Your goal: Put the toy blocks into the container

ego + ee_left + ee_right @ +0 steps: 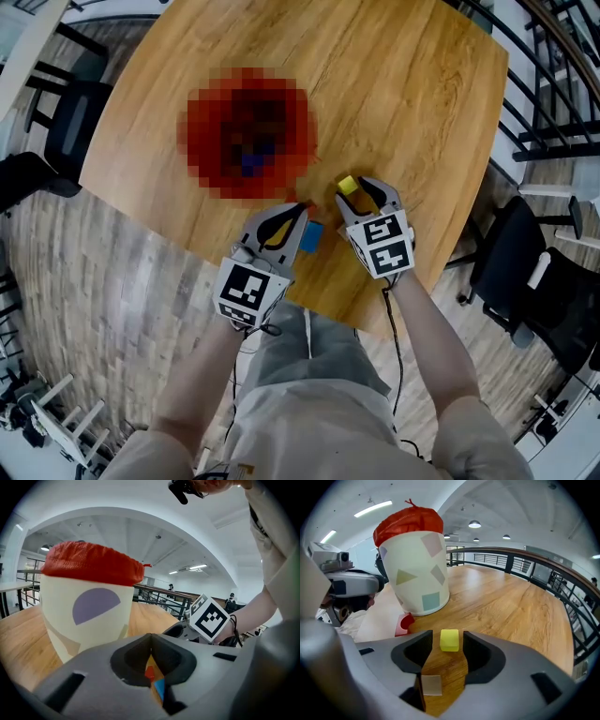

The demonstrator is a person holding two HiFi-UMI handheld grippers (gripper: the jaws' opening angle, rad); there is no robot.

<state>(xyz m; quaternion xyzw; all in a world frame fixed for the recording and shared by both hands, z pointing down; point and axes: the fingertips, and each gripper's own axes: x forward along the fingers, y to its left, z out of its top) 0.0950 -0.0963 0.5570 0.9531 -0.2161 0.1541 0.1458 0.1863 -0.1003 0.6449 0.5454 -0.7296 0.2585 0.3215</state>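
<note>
container [416, 569]: upright, red-rimmed | red block [404, 624]: at its base | yellow block [449, 640], blue block [311, 236]: apart from it

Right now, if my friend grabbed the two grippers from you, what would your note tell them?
Left gripper: jaws shut, nothing held.
Right gripper: jaws open around the yellow block, not squeezing it yet.
Red block lies by the base of the container. The blue block lies beside the left gripper.
Done: cannot tell, the container's inside is blurred.
Left: the yellow, red and blue blocks all have to go in.
</note>
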